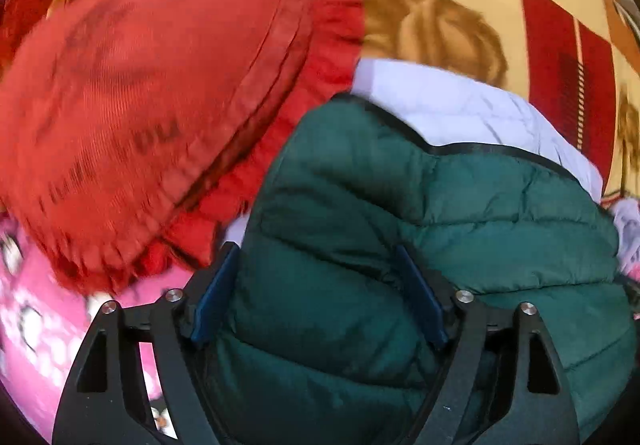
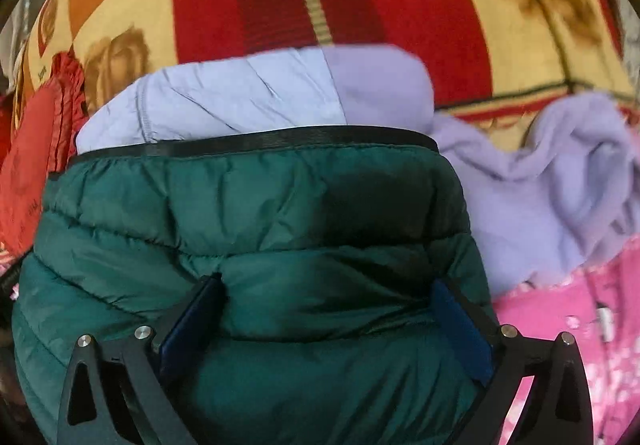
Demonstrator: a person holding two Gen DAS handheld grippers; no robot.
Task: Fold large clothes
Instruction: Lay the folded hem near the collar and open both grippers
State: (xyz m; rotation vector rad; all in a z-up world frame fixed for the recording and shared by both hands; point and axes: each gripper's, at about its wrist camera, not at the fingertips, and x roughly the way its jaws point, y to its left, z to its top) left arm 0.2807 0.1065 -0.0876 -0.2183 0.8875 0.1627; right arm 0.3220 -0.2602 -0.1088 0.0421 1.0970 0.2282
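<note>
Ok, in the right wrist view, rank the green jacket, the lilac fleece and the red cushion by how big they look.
1. green jacket, though nearest the camera
2. lilac fleece
3. red cushion, mostly cut off at the edge

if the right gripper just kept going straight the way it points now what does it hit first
Most likely the green puffer jacket: the right gripper stands wide open with the quilted fabric bulging between its fingers. Whether the pads already touch it is unclear. The pale lilac jacket lies beyond.
</note>
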